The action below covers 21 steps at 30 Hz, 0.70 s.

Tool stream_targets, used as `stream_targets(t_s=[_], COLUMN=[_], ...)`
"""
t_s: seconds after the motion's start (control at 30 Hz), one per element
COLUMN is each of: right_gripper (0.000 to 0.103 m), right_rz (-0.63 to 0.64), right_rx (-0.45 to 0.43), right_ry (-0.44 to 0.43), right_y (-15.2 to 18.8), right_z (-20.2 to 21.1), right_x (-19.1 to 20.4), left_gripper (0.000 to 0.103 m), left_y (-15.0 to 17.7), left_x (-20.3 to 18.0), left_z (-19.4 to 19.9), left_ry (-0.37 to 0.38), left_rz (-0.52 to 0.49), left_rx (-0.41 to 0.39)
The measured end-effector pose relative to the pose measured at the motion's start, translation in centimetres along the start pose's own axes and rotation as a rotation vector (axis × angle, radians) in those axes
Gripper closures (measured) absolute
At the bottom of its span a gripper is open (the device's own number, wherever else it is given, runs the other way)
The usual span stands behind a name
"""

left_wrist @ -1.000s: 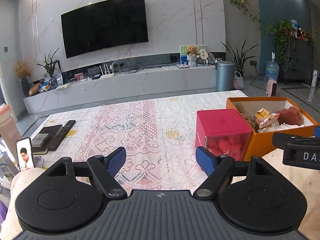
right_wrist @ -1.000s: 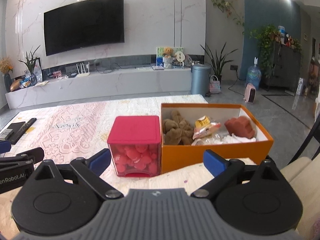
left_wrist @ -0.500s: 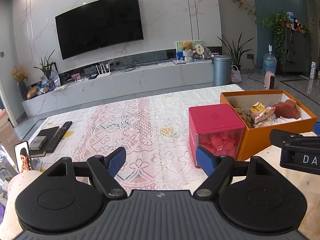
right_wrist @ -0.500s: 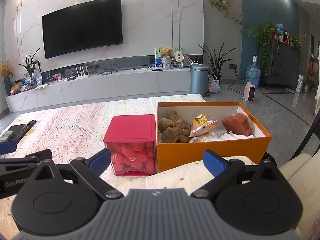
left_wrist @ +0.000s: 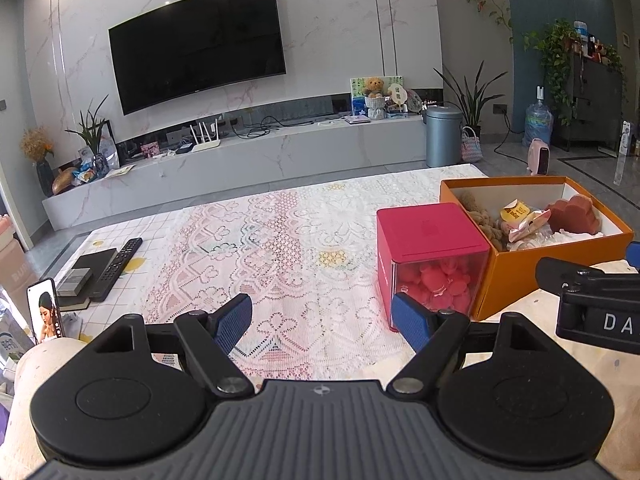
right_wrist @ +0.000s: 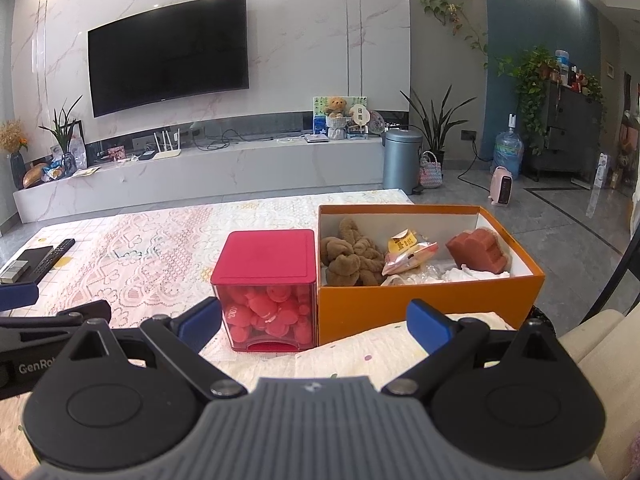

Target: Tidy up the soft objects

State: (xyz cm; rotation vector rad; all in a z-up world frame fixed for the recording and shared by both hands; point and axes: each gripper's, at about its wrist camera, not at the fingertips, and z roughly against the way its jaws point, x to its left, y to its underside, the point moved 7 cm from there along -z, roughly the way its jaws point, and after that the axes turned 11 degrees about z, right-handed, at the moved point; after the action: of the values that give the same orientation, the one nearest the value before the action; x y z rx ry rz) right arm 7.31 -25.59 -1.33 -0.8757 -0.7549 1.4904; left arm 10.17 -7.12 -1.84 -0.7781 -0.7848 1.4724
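Observation:
An orange box [right_wrist: 424, 304] [left_wrist: 516, 272] stands on the lace-covered table and holds a brown knotted plush [right_wrist: 350, 258], snack packets [right_wrist: 408, 254] and a reddish-brown soft toy [right_wrist: 478, 250] [left_wrist: 574, 218]. Touching its left side is a red-lidded clear cube [right_wrist: 266, 300] [left_wrist: 432, 256] filled with pink soft balls. My right gripper [right_wrist: 316, 322] is open, held short of both containers with nothing between its fingers. My left gripper [left_wrist: 322, 320] is open too, over the lace cloth left of the cube.
A remote [left_wrist: 118, 266] and a dark book [left_wrist: 86, 270] lie at the table's left end, with a phone [left_wrist: 45, 314] propped nearby. Pale cushions [right_wrist: 360, 356] sit under the grippers. Beyond the table are a TV wall, a low cabinet and a grey bin [right_wrist: 402, 160].
Both grippers have drawn back and risen slightly, so the cube and orange box appear a little farther away. Both stay open. Nothing on the table has moved.

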Motion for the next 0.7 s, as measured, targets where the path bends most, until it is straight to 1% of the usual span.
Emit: stream_targets(t_s=[0.7], right_gripper=[0.006], right_rz=[0.010], right_rx=[0.022], right_ry=[-0.013], right_y=[0.34], right_z=[-0.76], right_x=[0.50], left_gripper=[0.010], left_y=[0.28], left_x=[0.34], left_z=[-0.56], left_ry=[0.005], left_rz=[0.022], left_rx=[0.036])
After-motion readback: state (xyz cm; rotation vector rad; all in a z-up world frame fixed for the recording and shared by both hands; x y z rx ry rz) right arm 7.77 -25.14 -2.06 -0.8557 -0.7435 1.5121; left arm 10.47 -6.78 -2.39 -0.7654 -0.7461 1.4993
